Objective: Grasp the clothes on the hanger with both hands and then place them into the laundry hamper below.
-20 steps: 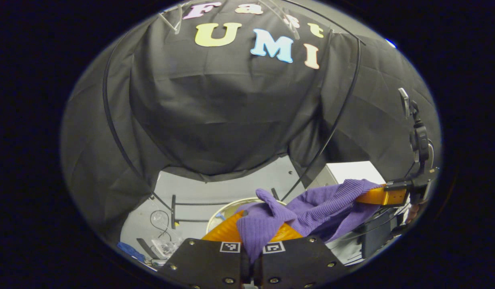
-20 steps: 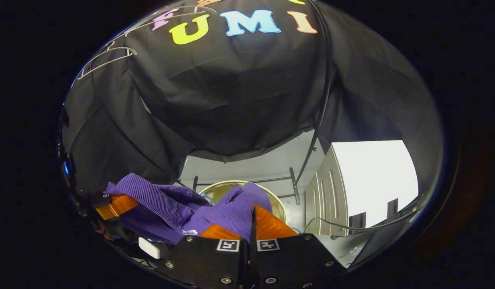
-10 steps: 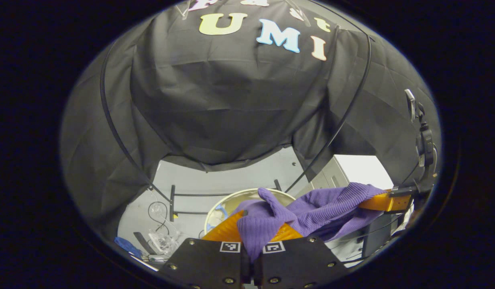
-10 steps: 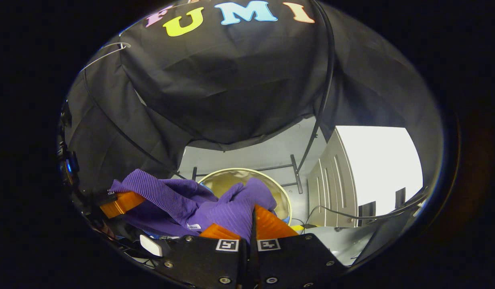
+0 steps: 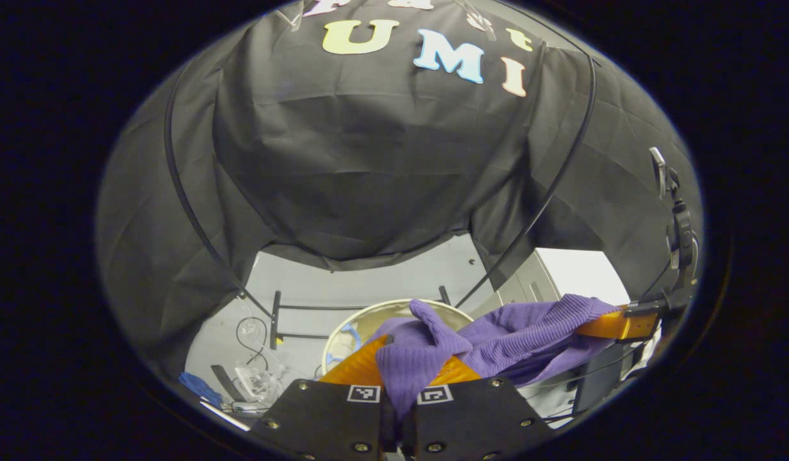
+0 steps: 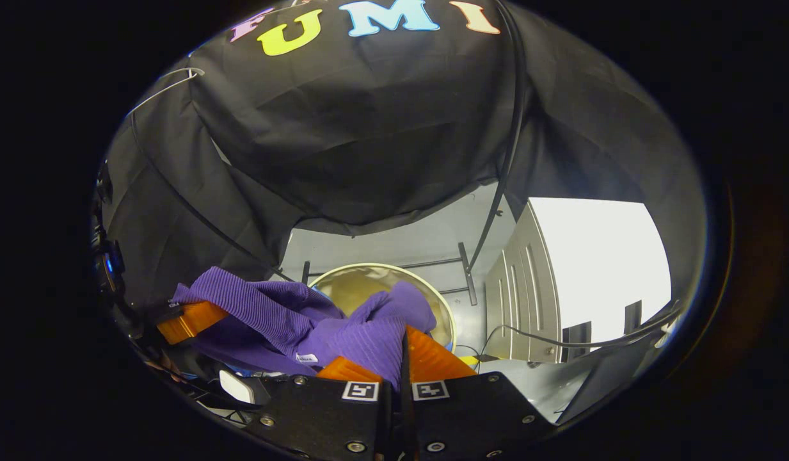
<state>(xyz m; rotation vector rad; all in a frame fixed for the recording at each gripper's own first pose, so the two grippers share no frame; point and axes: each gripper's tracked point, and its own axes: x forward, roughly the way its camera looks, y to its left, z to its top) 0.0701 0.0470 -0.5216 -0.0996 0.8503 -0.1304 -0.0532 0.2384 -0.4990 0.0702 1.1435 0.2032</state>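
A purple ribbed garment (image 5: 509,330) hangs stretched between my two grippers, above a round cream laundry hamper (image 5: 359,315). My left gripper (image 5: 404,371) is shut on one end of it, with cloth bunched over its fingers. In the left gripper view my right gripper (image 5: 615,324) holds the other end at the far right. In the right gripper view my right gripper (image 6: 400,349) is shut on the garment (image 6: 285,310), and my left gripper (image 6: 189,320) pinches it at the far left. The hamper (image 6: 343,275) lies open just beyond the cloth. A bare wire hanger (image 6: 164,86) hangs at the upper left.
A white cabinet (image 6: 522,288) stands right of the hamper. A black rack foot (image 6: 468,275) runs behind it on the grey floor. Cables and clear plastic (image 5: 253,378) lie on the floor to the left, beside a blue item (image 5: 199,387).
Both grippers have sunk a little with the garment still in them. The hamper now shows more fully below the cloth, and the wall's top has slid upward out of view.
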